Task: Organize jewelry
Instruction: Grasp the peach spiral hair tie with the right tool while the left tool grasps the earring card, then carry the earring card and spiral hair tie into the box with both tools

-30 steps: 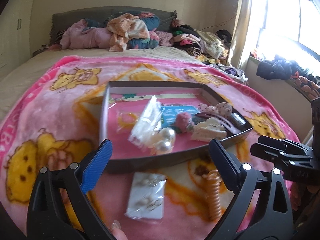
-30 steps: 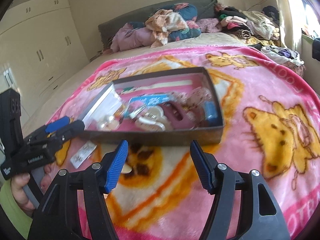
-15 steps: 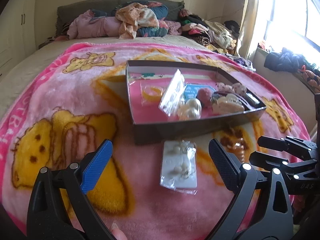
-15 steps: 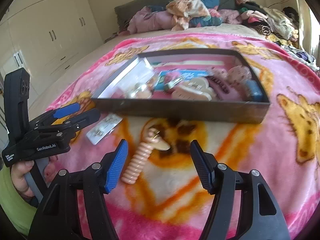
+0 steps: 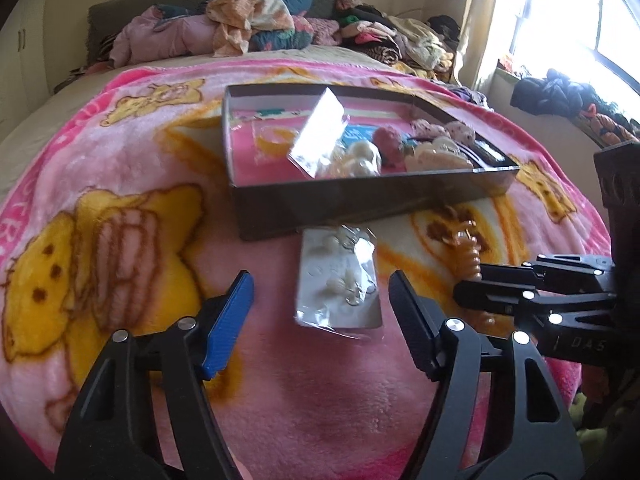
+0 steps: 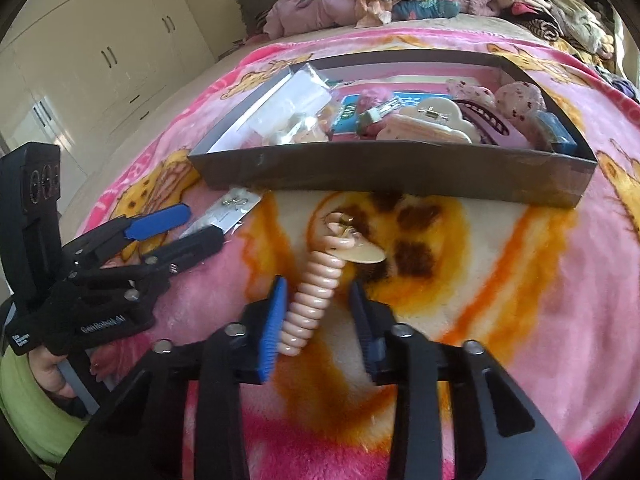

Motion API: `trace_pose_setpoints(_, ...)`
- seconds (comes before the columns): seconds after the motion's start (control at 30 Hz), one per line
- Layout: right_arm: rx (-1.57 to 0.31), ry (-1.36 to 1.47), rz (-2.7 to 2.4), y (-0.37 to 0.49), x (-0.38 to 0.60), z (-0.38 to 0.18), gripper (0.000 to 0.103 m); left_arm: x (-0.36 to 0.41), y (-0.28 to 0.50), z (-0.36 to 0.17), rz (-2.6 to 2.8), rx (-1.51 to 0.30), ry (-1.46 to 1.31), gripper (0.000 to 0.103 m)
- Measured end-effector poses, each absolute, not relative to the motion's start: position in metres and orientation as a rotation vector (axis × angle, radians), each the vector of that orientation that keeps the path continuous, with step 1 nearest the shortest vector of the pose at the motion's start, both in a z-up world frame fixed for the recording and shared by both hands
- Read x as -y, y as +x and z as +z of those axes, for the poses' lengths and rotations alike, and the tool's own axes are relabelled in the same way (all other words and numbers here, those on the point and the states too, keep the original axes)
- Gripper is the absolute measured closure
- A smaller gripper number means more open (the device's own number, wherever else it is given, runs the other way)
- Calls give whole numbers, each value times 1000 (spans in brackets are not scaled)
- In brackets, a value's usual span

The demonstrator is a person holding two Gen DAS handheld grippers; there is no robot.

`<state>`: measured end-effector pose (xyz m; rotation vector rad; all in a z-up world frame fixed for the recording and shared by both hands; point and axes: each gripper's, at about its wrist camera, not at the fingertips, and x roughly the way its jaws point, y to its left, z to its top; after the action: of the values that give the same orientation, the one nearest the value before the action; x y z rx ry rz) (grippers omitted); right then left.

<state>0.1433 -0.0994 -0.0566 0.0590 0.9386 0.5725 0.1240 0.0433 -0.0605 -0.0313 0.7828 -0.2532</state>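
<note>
Spread over the bed, a pink bear-print blanket [image 5: 132,216] is carrying a dark shallow box [image 6: 396,172] that is holding hair clips, pearls and small packets. Just in front of it, the right claw [image 6: 320,312] is sitting with its jaws apart on either side of a peach coiled hair tie [image 6: 312,296], not clamping it. Beside it, the left claw [image 5: 320,300] is hovering wide open around a clear packet of earrings [image 5: 340,284] lying on the blanket.
</note>
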Motion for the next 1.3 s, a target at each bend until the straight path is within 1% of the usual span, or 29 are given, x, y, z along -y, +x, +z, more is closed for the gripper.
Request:
trace_pose_setpoints(0.07,-932,56,573,142,100,-56,80,-41,125,-62,-262,-786,-30,49)
trace_pose_setpoints(0.13,-927,68,571,141,105,-55,81,-39,126,-64,-262,-787,-23,62)
trace_pose_setpoints(0.17,-926,74,570,141,105,-55,83,-38,126,-65,-263,-790,-21,66)
trace_pose_setpoints(0.2,-923,78,569,141,107,-54,84,-38,127,-65,-266,-792,-21,69)
trace_pose_setpoints(0.43,-902,116,556,138,121,-48,86,-30,124,-61,-286,-786,-9,72)
trace_pose_setpoints(0.87,-842,202,523,128,160,-30,86,-6,119,-33,-355,-716,-3,72)
trace_pose_setpoints(1.3,-788,272,462,136,195,-13,86,17,133,-11,-404,-653,-17,72)
